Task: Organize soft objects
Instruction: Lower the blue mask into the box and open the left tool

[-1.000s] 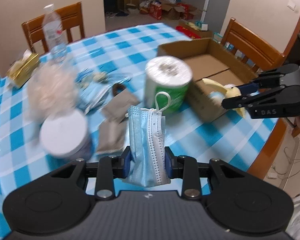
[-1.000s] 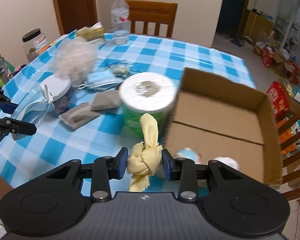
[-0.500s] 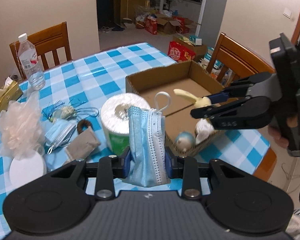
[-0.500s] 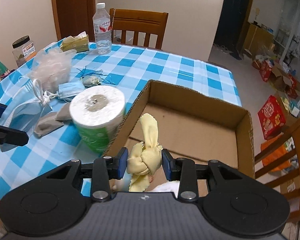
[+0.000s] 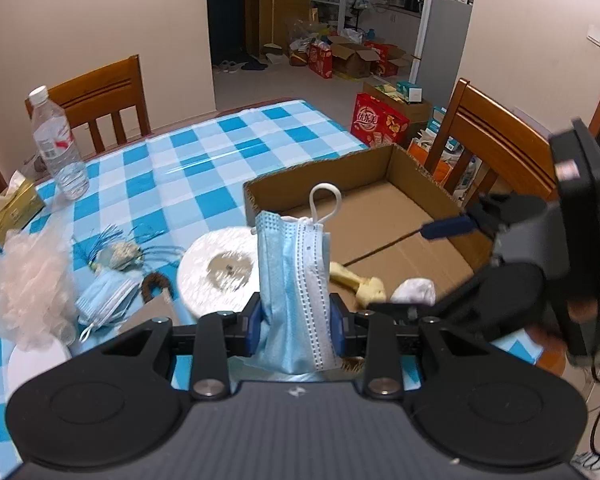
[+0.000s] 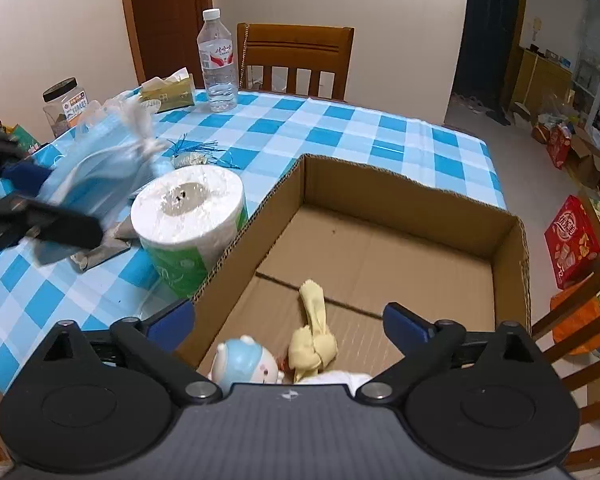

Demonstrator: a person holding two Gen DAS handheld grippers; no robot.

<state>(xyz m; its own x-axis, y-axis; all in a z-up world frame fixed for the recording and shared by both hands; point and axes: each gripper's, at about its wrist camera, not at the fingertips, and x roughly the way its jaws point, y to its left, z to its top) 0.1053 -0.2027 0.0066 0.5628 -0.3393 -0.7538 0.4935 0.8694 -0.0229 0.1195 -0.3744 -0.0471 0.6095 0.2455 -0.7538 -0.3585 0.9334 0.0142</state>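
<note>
Roughly partway done, I'd say: the open brown cardboard box (image 6: 400, 240) already has a knotted yellow cloth (image 6: 314, 346), a small blue-and-white plush toy (image 6: 242, 362) and something white in its near corner, while the white toilet paper roll (image 6: 190, 216) just left of the box and a pale mesh bath puff (image 5: 28, 276) further left still sit on the checkered counter (image 5: 204, 172). The right hand-held gripper (image 6: 290, 322) hangs spread wide and empty over that corner. The left hand-held gripper (image 5: 296, 322) is clamped on a folded blue pleated face mask (image 5: 294, 280) just short of the box's near wall, long axis upright, ear loop pointing up.
</note>
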